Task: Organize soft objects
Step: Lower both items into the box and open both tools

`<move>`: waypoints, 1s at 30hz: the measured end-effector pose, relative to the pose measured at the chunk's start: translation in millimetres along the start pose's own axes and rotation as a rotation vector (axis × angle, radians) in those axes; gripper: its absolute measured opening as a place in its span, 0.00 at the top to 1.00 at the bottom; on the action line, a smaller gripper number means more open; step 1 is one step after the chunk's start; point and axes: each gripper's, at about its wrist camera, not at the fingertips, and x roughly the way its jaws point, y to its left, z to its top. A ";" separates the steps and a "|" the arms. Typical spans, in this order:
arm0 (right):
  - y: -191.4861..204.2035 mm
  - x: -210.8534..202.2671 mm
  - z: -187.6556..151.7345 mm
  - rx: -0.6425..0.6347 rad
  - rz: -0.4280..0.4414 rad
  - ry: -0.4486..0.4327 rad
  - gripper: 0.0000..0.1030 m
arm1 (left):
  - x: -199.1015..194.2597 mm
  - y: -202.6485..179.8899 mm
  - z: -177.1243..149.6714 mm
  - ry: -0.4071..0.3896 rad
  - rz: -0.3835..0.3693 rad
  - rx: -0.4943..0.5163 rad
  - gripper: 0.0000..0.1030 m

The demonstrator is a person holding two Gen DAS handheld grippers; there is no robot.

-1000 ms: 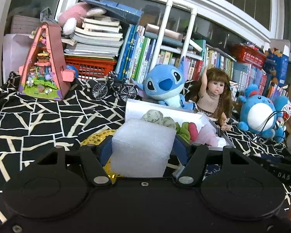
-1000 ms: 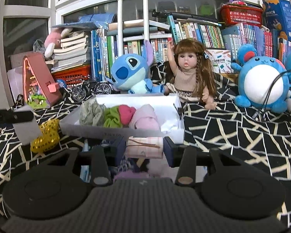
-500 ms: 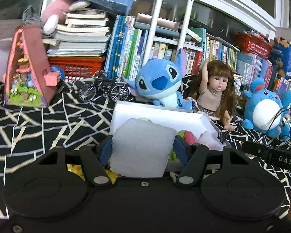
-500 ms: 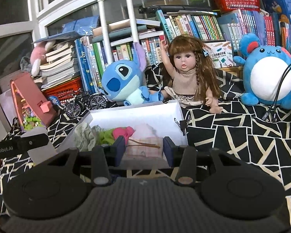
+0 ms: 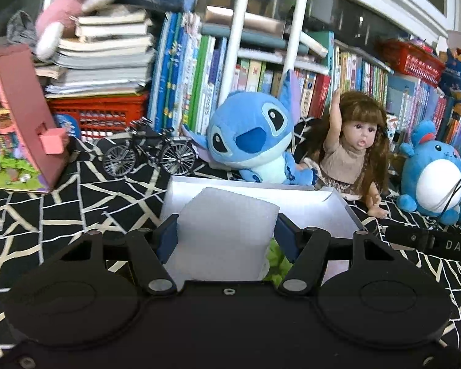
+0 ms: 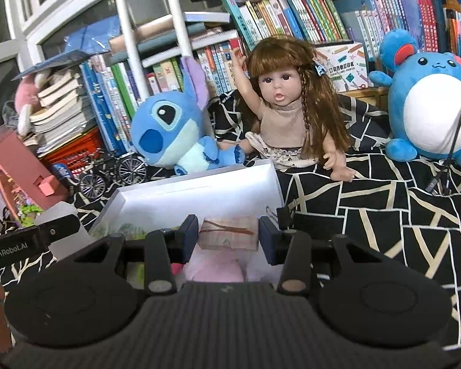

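Fingers (image 5: 168,240) of the left gripper (image 5: 226,236) are clamped on a white foam block (image 5: 227,230), poised over the white box (image 5: 338,206)'s near edge.
From the left view, a scrap of green cloth (image 5: 275,261) shows in the box; the block hides the rest. Over to the right view: the right gripper (image 6: 228,236) pinches a checked cloth bundle (image 6: 229,236) above a pink item (image 6: 215,269) already inside. Judging by this, both pieces await dropping. Box floor mostly out of sight.
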 end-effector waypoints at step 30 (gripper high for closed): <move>-5.3 82.5 19.5 0.004 -0.084 0.119 0.51 | 84.5 -8.8 12.2 0.104 -0.025 -0.022 0.31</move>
